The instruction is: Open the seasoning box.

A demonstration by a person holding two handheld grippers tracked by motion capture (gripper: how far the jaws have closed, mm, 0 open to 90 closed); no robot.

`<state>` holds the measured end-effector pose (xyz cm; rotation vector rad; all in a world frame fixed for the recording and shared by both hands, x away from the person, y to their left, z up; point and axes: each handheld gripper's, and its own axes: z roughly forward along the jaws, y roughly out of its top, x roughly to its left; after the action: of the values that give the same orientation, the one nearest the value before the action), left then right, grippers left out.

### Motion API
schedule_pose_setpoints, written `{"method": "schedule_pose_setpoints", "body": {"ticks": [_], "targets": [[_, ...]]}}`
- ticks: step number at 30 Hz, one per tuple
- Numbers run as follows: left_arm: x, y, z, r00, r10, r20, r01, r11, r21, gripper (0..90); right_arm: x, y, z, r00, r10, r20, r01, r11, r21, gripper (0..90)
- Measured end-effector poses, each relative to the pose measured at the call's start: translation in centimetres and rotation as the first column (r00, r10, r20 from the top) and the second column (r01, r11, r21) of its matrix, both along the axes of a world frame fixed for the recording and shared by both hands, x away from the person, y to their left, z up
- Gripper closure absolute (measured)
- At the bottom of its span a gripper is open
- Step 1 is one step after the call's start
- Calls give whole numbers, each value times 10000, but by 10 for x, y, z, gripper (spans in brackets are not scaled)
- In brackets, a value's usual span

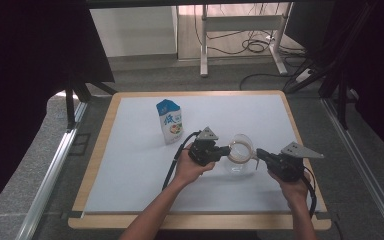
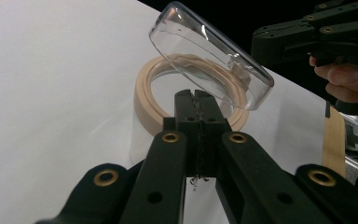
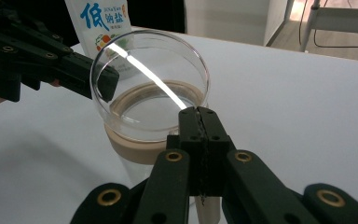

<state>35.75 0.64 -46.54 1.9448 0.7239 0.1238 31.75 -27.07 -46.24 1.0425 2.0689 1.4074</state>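
Jar [image 1: 240, 159] upright on table [image 1: 130, 165], right of centre, between both grippers. Clear lid [image 2: 209, 60] tilted up off beige rim [image 2: 144, 93], hinged open. Left gripper [image 1: 226, 150] shut, tips touching rim's near side. Right gripper [image 1: 258, 152] shut too, tips at lid's edge. Salt bag [image 1: 170, 121] well apart, behind left.
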Motion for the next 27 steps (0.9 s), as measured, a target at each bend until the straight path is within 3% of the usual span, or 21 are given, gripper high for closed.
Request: {"method": "schedule_pose_setpoints", "body": {"ticks": [7,12,27], "targets": [[2,0,-4,9999,-144,-69,143,9997,-188,900,-20,3,1,10000,-25,-71,24,9999,-110,891],[0,-1,-3,9998,-215,-13,215,9997,-150,900,-32,5,-14,9988,53,-487,-70,9994,-332,853],[0,-5,4,9998,-183,57,183,9998,29,900,-30,37,-48,9912,577,-1195,-711,9912,-1114,577]]}}
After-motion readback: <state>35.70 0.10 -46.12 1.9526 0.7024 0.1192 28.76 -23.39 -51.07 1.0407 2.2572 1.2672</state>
